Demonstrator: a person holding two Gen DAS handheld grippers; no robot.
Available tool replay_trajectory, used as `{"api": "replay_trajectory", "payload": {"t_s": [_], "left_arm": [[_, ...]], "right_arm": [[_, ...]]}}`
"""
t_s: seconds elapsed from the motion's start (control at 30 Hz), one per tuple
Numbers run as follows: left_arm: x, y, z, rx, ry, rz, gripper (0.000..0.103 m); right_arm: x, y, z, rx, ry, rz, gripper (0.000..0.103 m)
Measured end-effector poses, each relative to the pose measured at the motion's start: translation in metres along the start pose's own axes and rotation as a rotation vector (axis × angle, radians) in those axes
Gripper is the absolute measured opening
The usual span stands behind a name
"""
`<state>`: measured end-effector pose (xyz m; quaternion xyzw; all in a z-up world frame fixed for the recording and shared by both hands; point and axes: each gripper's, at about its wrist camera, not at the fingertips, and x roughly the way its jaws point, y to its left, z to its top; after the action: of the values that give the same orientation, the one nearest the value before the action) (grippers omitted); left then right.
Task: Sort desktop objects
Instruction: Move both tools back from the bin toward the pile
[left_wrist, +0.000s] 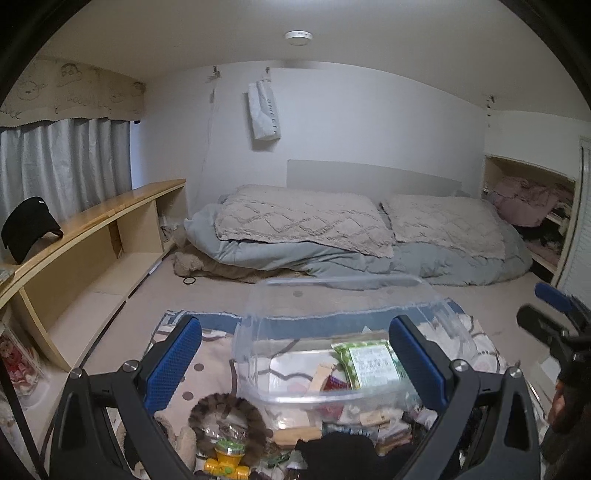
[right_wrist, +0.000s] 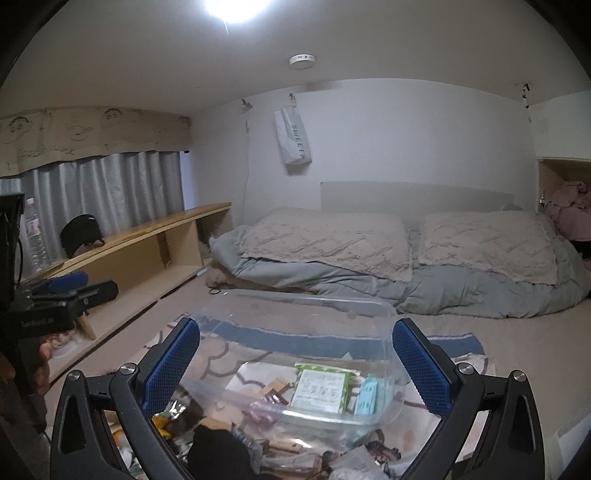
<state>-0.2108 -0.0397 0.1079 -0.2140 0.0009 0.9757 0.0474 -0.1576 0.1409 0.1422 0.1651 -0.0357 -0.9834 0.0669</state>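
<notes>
The clear bin (left_wrist: 332, 332) sits on the patterned mat (left_wrist: 207, 354) just ahead of you, its open top toward the bed. Inside it lies a green packet (left_wrist: 369, 360) flat on the bottom; the right wrist view also shows a pale blue carton (right_wrist: 367, 397) just beside that packet, and some wooden pieces (right_wrist: 273, 387) to its left.

In front of the bin, nearest you, is the unsorted pile: a furry brown ring (left_wrist: 227, 417), a yellow and green toy (left_wrist: 225, 461) touching it, a wooden block (left_wrist: 297, 435) and a black cloth (left_wrist: 340, 450).

Your left gripper (left_wrist: 295, 365) hangs above that pile with its blue fingers spread wide, the bin framed between them, and nothing is held. Your right gripper (right_wrist: 297, 369) is likewise spread wide and holds nothing, with the bin between its fingers. Each gripper shows at the edge of the other's view, well apart.

Beyond the mat, two beige pillows (left_wrist: 303, 218) lie on a grey duvet (left_wrist: 332, 258). A low wooden shelf (left_wrist: 96, 236) runs along the left wall with a black cap (left_wrist: 29, 229) on top, grey curtains (left_wrist: 66, 162) behind it.
</notes>
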Motion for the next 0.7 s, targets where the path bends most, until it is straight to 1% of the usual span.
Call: {"api": "replay_trajectory", "payload": {"t_s": [0.17, 0.33, 0.57, 0.7], "left_arm": [[-0.009, 0.006, -0.033, 0.003, 0.014, -0.056, 0.102], [-0.018, 0.008, -0.059, 0.006, -0.012, -0.114, 0.102], [-0.025, 0.005, -0.084, 0.038, -0.042, -0.135, 0.102], [-0.03, 0.014, -0.097, 0.032, -0.076, -0.098, 0.102]], "right_arm": [[-0.015, -0.003, -0.023, -0.011, 0.003, -0.005, 0.103], [-0.026, -0.01, -0.051, -0.01, 0.013, -0.019, 0.103], [-0.036, -0.024, -0.086, 0.008, 0.029, -0.042, 0.103], [-0.045, -0.03, -0.105, 0.015, 0.025, -0.046, 0.103]]}}
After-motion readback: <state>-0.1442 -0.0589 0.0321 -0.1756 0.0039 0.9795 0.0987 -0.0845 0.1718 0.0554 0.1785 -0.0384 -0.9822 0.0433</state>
